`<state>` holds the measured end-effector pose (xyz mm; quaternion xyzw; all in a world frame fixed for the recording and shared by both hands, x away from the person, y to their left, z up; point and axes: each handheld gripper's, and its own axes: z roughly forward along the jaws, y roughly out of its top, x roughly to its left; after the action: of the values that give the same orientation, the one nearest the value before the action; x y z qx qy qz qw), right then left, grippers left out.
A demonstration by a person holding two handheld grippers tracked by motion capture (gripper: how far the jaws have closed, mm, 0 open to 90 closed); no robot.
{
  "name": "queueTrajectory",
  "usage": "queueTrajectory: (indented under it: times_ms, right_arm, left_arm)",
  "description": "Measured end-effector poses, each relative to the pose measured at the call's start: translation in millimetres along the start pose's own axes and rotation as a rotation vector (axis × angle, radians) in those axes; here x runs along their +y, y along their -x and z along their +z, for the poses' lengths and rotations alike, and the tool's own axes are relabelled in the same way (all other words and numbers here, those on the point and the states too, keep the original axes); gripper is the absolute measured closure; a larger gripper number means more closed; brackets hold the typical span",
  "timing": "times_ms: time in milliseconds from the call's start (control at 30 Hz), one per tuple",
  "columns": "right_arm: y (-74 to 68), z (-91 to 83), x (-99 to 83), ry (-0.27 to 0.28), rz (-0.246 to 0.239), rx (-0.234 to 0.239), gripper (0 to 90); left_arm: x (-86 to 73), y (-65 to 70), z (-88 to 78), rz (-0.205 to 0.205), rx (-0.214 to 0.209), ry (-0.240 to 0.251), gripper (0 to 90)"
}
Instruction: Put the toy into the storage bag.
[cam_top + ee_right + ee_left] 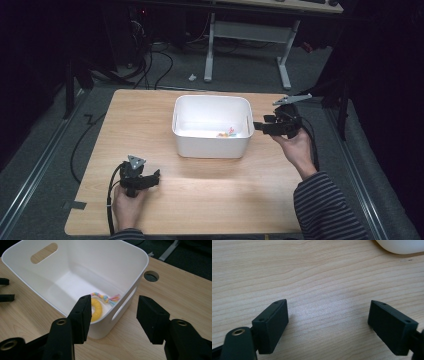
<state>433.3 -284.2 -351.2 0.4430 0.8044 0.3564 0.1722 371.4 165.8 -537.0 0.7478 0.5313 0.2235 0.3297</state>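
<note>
A white plastic bin (210, 146) with handle slots stands in the middle of the wooden table (145, 115). Inside it, near its right wall, lies a yellow ring toy (97, 310) tied to a rainbow-coloured rope (106, 298); from above the toy (227, 133) is a small bright patch. My right gripper (258, 127) hovers just outside the bin's right side, pointing toward it, and its jaws (114, 301) are open with nothing between them. My left gripper (157, 176) rests on the table at the front left, open over bare wood (328, 320).
A round cable hole (151, 276) sits in the tabletop beyond the bin. A corner of the bin (402, 246) lies far ahead of the left jaws. Behind the table stand a white desk frame (210, 45) and floor cables (150, 65).
</note>
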Motion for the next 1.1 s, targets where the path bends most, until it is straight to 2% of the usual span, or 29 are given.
queueTrajectory:
  times_ms: [533,633,833,1000,1033,1100]
  right_arm:
    - [10.3,-28.6,-27.1,0.041,0.032,0.011,47.4]
    - [13.1,-32.9,-35.2,0.046,0.057,0.038,46.9]
    - [12.5,-45.6,-46.4,0.068,0.055,0.043,46.8]
    - [11.7,-53.9,-54.8,0.081,0.053,0.028,45.7]
    - [10.1,-56.4,-56.5,0.080,0.038,0.003,45.1]
    - [7.9,-60.2,-59.1,0.082,0.027,-0.014,44.4]
  left_arm:
    - [0.0,0.0,0.0,0.000,0.000,0.000,17.0]
    - [0.0,0.0,0.0,0.000,0.000,0.000,17.0]
    - [0.0,0.0,0.0,0.000,0.000,0.000,17.0]
    - [0.0,0.0,0.0,0.000,0.000,0.000,17.0]
    - [0.0,0.0,0.0,0.000,0.000,0.000,17.0]
    - [0.0,0.0,0.0,0.000,0.000,0.000,17.0]
